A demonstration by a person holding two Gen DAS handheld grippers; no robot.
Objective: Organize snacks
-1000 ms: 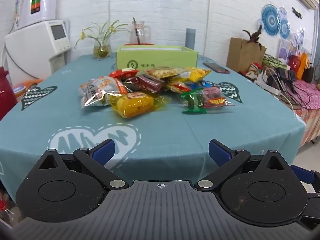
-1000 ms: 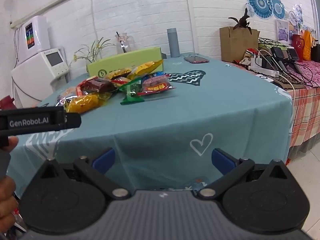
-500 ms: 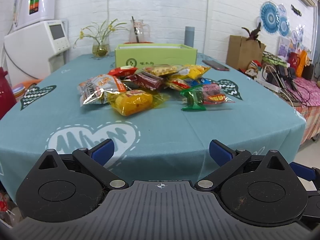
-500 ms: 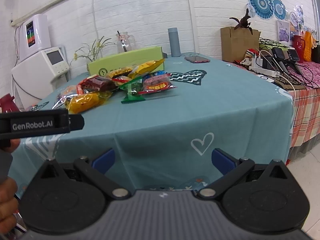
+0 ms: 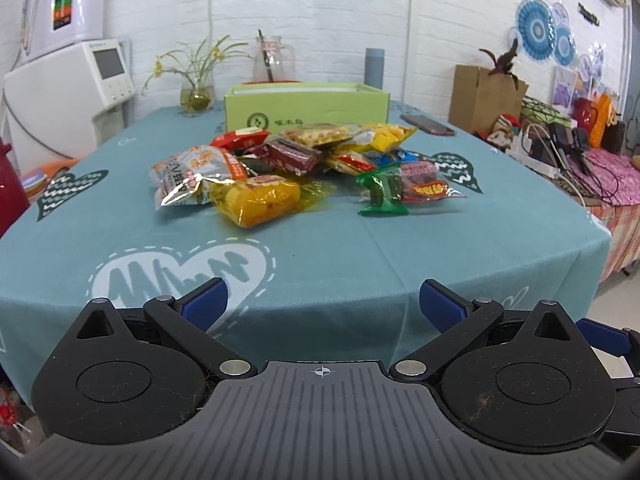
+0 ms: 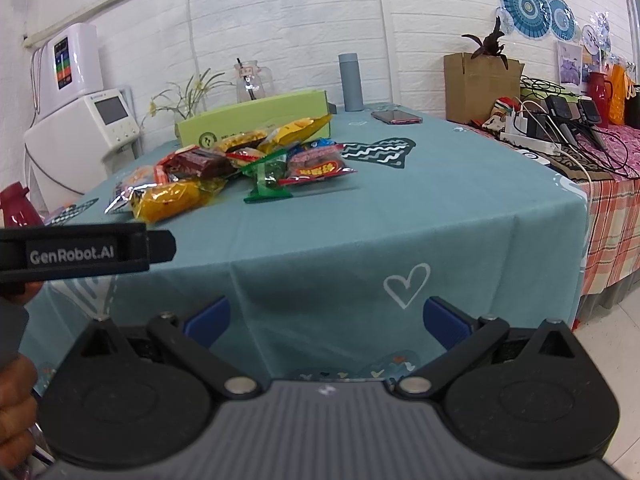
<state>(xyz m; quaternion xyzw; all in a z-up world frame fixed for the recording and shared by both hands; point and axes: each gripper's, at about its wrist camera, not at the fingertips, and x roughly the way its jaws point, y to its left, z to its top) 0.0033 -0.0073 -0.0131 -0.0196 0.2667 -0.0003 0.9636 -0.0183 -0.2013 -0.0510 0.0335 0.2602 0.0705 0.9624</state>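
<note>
A pile of wrapped snacks lies in the middle of the teal tablecloth, also in the right wrist view. A yellow packet, a silver-orange bag and a green packet lie nearest. An open green box stands behind the pile. My left gripper is open and empty at the table's front edge. My right gripper is open and empty, off the table's front corner. The left gripper's body shows at the left of the right wrist view.
A phone, a grey bottle, a glass jug and a flower vase stand at the table's back. A white appliance is at left. A side table with chargers and cables is at right.
Both grippers have moved slightly closer to the table; the snack pile looks a little nearer. Both grippers stay open.
</note>
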